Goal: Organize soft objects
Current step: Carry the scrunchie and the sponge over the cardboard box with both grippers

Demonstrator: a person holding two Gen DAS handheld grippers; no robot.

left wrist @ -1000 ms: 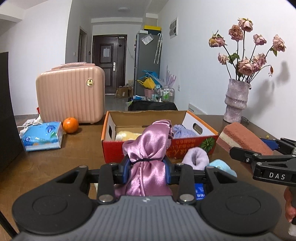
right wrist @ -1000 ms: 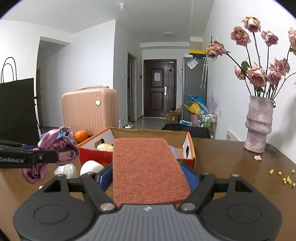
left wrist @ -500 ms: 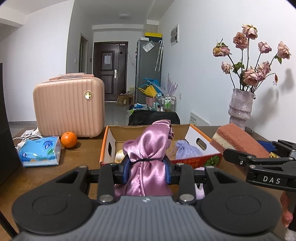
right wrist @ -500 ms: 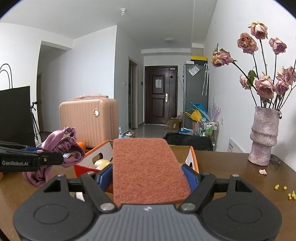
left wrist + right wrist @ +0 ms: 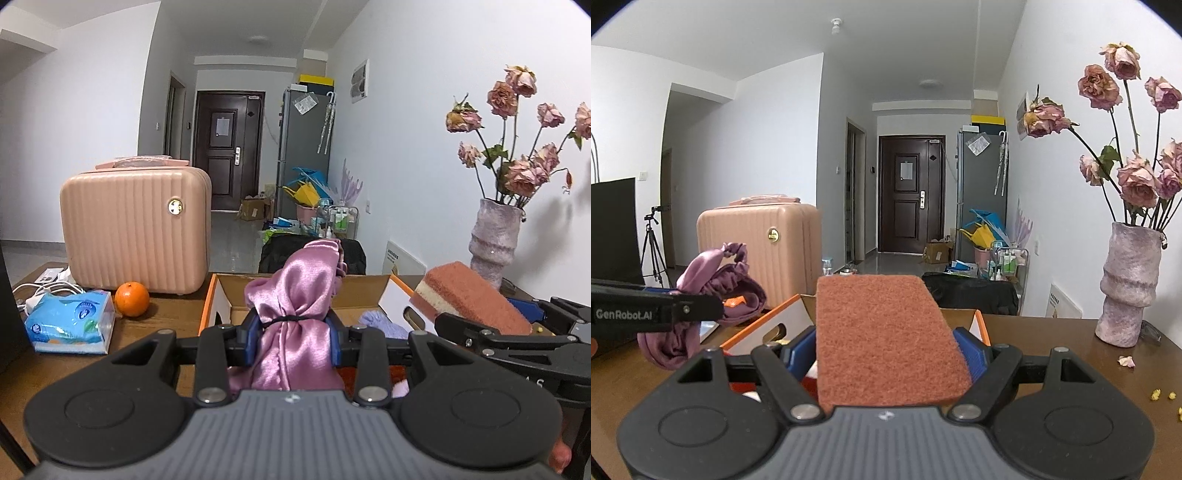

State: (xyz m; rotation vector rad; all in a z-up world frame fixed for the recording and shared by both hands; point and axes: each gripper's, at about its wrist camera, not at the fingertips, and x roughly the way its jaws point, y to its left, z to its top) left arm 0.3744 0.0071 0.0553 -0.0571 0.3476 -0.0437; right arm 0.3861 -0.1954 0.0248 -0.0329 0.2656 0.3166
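My left gripper (image 5: 294, 334) is shut on a pink satin bonnet (image 5: 295, 295) tied with a black band, held just before the open orange cardboard box (image 5: 364, 291). The bonnet also shows in the right wrist view (image 5: 713, 295). My right gripper (image 5: 890, 350) is shut on a rust-red scouring sponge (image 5: 886, 336), held above the box's near edge (image 5: 979, 321). The sponge shows in the left wrist view (image 5: 469, 295), to the right of the bonnet. A lilac soft item (image 5: 380, 323) lies inside the box.
On the brown table (image 5: 155, 332) stand a pink hard case (image 5: 136, 229), an orange (image 5: 132, 293) and a blue tissue pack (image 5: 70, 321) at left. A vase of dried roses (image 5: 1126, 288) stands at right, with petals (image 5: 1126, 361) beside it.
Both grippers have risen and moved toward the box with their loads. The soft items on the table in front of the box have dropped out of sight.
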